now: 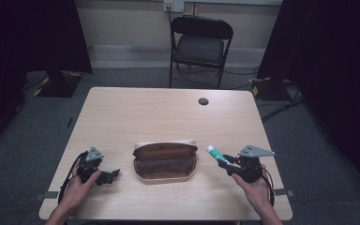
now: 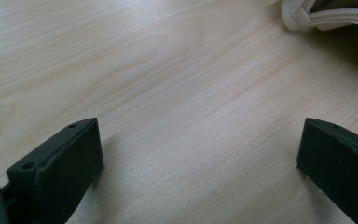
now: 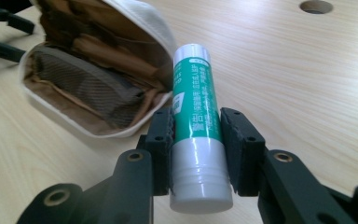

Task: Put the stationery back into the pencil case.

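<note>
An open pouch point(image 1: 165, 161) with a cream outside and brown lining lies at the table's front middle, its mouth gaping upward. My right gripper point(image 1: 226, 165) is shut on a green and white tube point(image 1: 217, 154), held just right of the pouch and a little above the table. In the right gripper view the tube point(image 3: 196, 116) stands between the two jaws, its tip close to the pouch point(image 3: 93, 70) rim. My left gripper point(image 1: 111, 175) rests open near the front left, its jaws wide apart over bare wood, with the pouch's cream edge point(image 2: 326, 16) at the upper right.
The light wooden table point(image 1: 136, 112) has a round cable hole point(image 1: 203, 101) at the back right. A black folding chair point(image 1: 200, 47) stands beyond the far edge. Dark curtains hang at both sides.
</note>
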